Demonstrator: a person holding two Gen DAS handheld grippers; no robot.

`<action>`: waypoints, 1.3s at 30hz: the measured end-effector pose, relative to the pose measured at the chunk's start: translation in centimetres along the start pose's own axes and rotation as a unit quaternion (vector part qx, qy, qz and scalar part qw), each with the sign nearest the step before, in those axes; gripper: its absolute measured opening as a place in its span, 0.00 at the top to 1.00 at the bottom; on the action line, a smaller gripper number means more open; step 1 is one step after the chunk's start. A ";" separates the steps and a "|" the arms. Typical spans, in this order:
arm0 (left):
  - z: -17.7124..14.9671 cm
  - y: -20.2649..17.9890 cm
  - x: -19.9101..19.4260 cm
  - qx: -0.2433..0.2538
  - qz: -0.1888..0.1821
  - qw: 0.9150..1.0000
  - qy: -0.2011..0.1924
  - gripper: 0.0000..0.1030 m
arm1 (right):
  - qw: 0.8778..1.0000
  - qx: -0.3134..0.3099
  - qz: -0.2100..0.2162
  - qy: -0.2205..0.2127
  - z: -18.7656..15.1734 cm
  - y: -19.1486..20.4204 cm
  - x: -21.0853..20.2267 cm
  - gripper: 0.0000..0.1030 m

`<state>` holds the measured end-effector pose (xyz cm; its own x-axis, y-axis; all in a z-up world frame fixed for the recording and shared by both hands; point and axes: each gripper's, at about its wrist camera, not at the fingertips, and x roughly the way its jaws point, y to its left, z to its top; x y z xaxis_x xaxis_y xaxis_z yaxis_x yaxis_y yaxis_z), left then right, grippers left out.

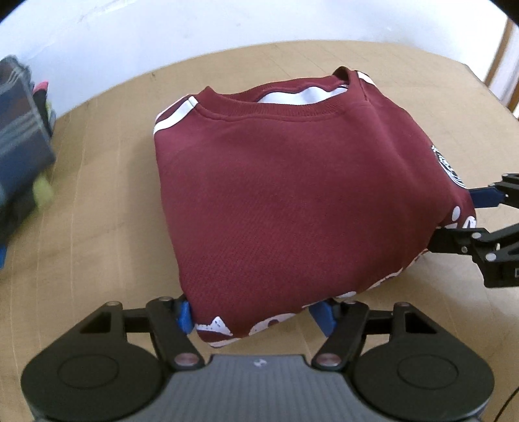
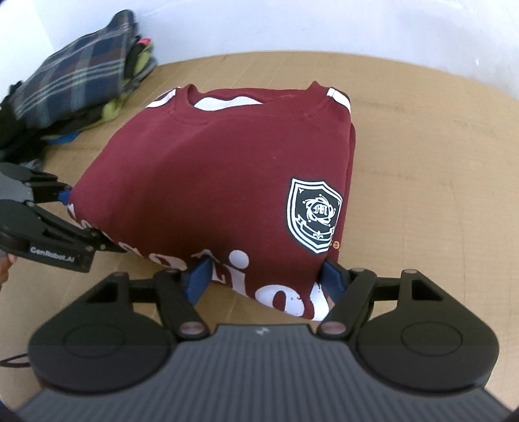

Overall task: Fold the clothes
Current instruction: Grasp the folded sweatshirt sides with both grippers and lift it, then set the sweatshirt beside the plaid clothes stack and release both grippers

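A folded maroon sweatshirt (image 1: pixel 292 194) with white stripes, white lettering and a black-and-white crest (image 2: pixel 313 214) lies as a thick bundle on the tan table (image 1: pixel 97 227), its collar at the far side. My left gripper (image 1: pixel 253 316) holds the near left corner of the bundle, blue pads pressed against both sides. My right gripper (image 2: pixel 266 276) grips the near right corner below the crest in the same way. Each gripper also shows in the other's view: the right gripper (image 1: pixel 460 220) at the bundle's right edge, the left gripper (image 2: pixel 86 220) at its left edge.
A pile of other clothes (image 2: pixel 81 81), topped by a blue plaid garment, sits at the table's far left against the white wall (image 2: pixel 292 22). Bare tabletop (image 2: pixel 421 162) lies right of the sweatshirt. A wooden frame (image 1: pixel 499 65) stands beyond the table's far right.
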<state>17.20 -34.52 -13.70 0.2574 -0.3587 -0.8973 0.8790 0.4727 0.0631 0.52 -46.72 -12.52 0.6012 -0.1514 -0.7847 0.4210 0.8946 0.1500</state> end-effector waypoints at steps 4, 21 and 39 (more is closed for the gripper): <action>5.4 1.7 2.8 0.001 0.008 1.000 -0.011 0.31 | 1.000 -0.003 -0.014 -0.015 5.0 -2.1 3.3 0.29; 13.9 2.7 8.0 0.002 0.054 0.998 -0.031 0.30 | 0.999 0.003 -0.037 -0.036 14.6 -6.6 10.2 0.29; -5.2 -2.6 -9.5 -0.050 0.018 0.997 -0.058 0.18 | 0.999 -0.009 -0.006 -0.047 -0.9 2.8 -7.2 0.28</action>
<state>10.43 -28.16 -7.59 0.3369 -0.4276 -0.8389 0.8254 0.5628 0.0446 -3.26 -42.78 -7.04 0.6575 -0.1996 -0.7265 0.4170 0.8995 0.1303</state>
